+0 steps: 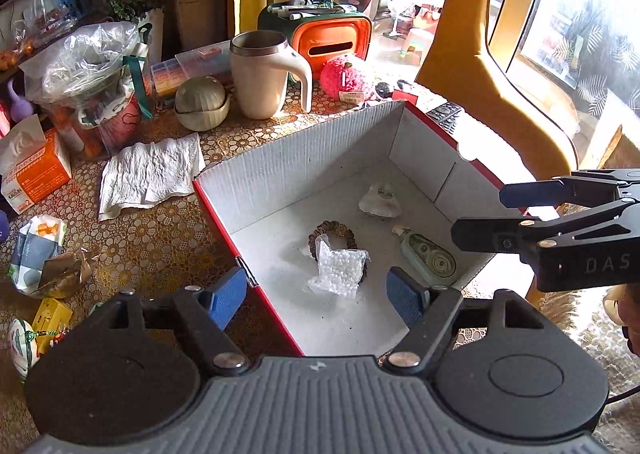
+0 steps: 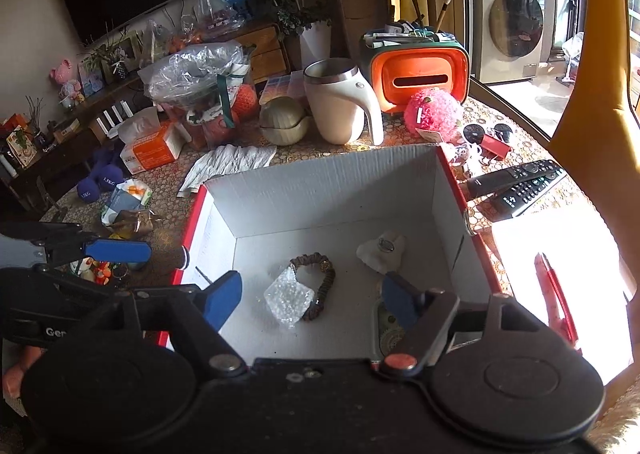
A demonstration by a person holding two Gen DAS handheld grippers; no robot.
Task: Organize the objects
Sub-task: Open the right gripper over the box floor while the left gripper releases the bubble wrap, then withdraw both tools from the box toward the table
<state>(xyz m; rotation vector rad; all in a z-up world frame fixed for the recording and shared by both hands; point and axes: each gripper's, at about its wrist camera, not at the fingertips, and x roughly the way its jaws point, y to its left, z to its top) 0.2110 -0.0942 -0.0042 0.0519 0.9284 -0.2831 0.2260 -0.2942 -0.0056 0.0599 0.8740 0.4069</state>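
Note:
An open red box with a white inside sits on the patterned table. In it lie a brown scrunchie, a piece of bubble wrap, a white crumpled item and a pale green correction tape. My left gripper is open and empty over the box's near edge. My right gripper is open and empty above the box; it also shows at the right of the left wrist view.
A cream mug, a lidded bowl, an orange holder with pens, a pink plush, a tissue box, crumpled tissue, bags and snack packets crowd the table. Two remotes lie right of the box.

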